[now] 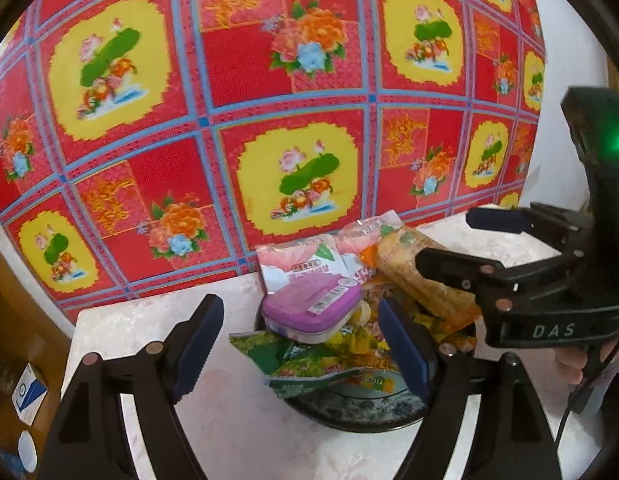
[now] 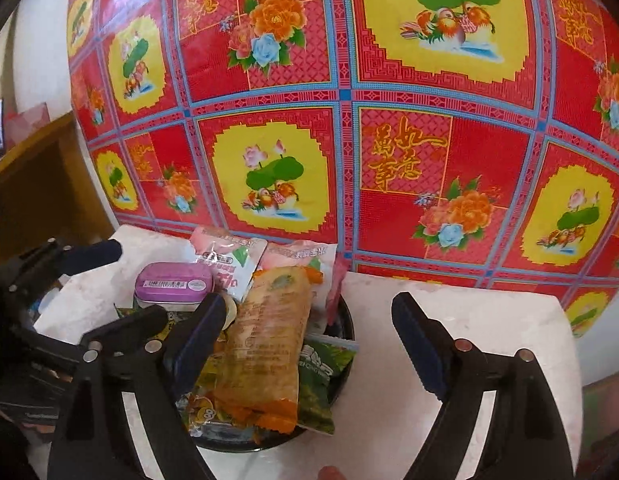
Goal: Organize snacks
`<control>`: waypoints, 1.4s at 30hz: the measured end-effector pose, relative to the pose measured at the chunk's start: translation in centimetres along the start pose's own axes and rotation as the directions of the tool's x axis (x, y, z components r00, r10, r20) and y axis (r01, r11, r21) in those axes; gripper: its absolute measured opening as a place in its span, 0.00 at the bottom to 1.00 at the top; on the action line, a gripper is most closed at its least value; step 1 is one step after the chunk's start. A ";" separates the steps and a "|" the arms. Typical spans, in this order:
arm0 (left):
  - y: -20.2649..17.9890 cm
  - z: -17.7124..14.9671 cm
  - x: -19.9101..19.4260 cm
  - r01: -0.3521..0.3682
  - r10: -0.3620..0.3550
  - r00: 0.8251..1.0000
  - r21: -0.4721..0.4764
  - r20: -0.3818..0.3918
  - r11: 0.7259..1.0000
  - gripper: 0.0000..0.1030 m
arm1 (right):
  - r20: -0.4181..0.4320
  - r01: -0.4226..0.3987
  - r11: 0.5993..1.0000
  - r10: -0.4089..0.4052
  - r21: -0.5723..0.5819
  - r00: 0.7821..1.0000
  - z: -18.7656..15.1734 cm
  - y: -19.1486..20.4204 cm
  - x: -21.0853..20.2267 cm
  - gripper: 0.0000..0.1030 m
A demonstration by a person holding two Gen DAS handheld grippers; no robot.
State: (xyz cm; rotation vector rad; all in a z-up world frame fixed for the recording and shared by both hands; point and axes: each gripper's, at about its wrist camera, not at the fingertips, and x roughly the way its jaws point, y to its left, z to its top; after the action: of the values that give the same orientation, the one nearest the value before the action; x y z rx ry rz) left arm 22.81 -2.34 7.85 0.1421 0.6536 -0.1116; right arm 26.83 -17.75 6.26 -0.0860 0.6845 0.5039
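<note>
A dark round plate [image 1: 349, 420] [image 2: 237, 446] holds a heap of snacks. On the heap are a purple tin [image 1: 309, 308] [image 2: 173, 282], pink-white sachets [image 1: 297, 264] [image 2: 225, 256], a green packet [image 1: 293, 360] [image 2: 321, 380] and a long tan-and-orange packet [image 1: 425, 280] [image 2: 265, 344]. My left gripper [image 1: 301, 348] [image 2: 109, 292] stands open over the plate's near-left side and its pads press on nothing. My right gripper [image 2: 309, 348] [image 1: 461, 240] is open. The tan packet lies on the heap between its fingers, close to the left pad [image 2: 197, 340] and far from the right one.
The plate sits on a small white marbled table [image 1: 129, 320] [image 2: 469, 308] against a wall hung with red floral cloth [image 1: 269, 80]. Brown wooden furniture [image 2: 41, 184] stands to the left. A person's hand [image 1: 573, 360] grips the right tool.
</note>
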 end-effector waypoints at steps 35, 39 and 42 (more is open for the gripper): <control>-5.3 -14.5 -10.9 -0.109 0.099 0.990 -0.098 -0.104 0.989 0.97 | -0.087 0.237 0.971 -0.237 -0.006 0.968 -14.2 5.8 -10.9 0.84; -4.9 -15.1 -10.1 -0.100 0.081 0.987 -0.127 -0.141 0.987 0.97 | -0.140 0.246 0.969 -0.240 0.025 0.961 -15.2 5.3 -10.0 0.84; -4.4 -15.2 -9.6 -0.105 0.081 0.983 -0.140 -0.163 0.985 0.97 | -0.162 0.235 0.970 -0.223 0.055 0.961 -15.3 4.6 -9.9 0.84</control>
State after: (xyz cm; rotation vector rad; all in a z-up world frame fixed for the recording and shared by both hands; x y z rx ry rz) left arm 5.52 -3.56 1.32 0.0379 0.8089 0.0391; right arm 9.18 -21.49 1.01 -0.1341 0.8332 0.2498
